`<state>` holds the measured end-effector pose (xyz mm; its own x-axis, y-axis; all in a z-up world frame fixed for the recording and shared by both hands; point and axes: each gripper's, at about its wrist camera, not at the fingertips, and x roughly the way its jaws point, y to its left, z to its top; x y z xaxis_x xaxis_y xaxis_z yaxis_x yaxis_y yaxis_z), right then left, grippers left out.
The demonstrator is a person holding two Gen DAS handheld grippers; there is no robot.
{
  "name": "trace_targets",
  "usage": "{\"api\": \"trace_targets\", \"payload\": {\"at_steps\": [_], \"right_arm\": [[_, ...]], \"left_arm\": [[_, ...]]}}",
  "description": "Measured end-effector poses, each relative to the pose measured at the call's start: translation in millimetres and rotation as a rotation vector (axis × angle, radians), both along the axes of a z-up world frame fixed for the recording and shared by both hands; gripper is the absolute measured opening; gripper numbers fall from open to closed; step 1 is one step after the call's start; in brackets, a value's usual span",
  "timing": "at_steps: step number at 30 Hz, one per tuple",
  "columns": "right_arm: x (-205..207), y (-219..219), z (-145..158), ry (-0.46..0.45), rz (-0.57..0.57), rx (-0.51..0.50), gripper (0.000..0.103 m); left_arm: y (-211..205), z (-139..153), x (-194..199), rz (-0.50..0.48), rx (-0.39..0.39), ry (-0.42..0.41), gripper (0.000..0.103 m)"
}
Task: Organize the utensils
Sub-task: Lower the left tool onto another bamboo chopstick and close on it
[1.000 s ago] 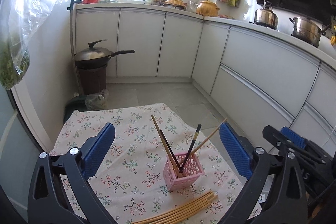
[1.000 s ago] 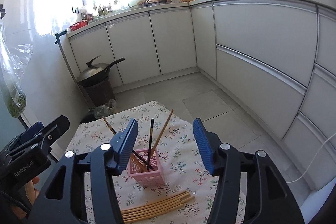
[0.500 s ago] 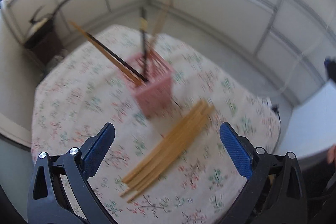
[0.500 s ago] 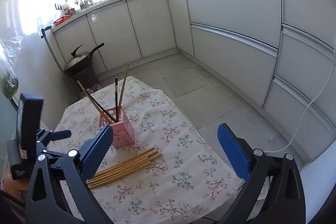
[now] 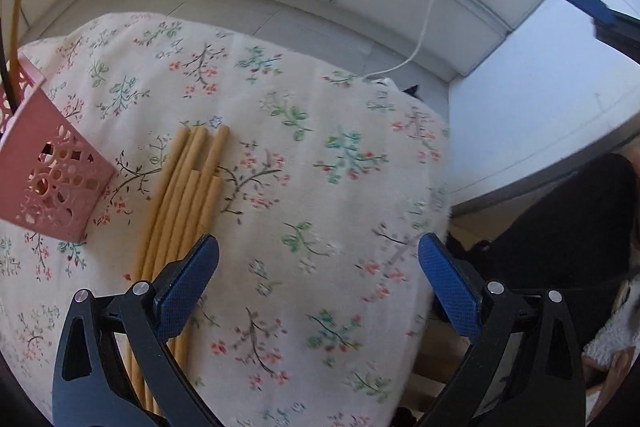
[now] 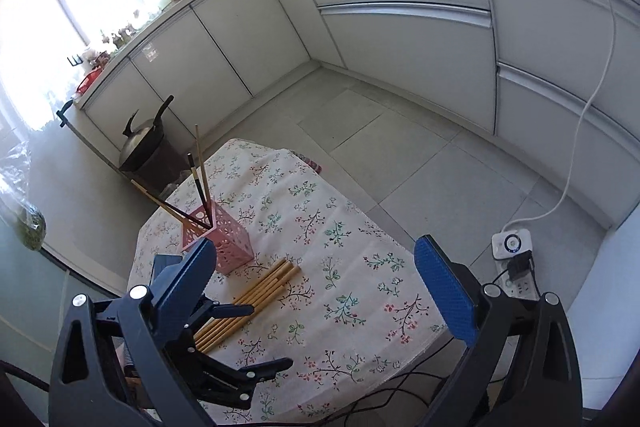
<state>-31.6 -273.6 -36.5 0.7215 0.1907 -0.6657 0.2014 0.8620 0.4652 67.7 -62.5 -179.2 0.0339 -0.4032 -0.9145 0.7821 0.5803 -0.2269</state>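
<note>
Both jaws spread and empty; chopsticks mid-tablecloth, seemingly touching pink holder, far edge clear.

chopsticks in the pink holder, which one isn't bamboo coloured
The dark chopstick standing upright in the pink holder; the others there are tan bamboo.

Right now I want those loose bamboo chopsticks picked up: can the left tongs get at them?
Probably yes. The left tongs are open just above the bamboo chopsticks, nothing lying over them. Only the pink holder stands close beside the bundle.
</note>
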Motion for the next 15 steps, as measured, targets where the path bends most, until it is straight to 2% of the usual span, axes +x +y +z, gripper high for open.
{"api": "trace_targets", "payload": {"at_steps": [4, 15], "right_arm": [[2, 5, 0, 0.003, 0.029, -0.016, 0.096], [8, 5, -11, 0.06, 0.055, 0.036, 0.096]], "left_arm": [[-5, -14, 11, 0.019, 0.018, 0.02, 0.096], [-16, -24, 24, 0.043, 0.057, 0.012, 0.096]]}}
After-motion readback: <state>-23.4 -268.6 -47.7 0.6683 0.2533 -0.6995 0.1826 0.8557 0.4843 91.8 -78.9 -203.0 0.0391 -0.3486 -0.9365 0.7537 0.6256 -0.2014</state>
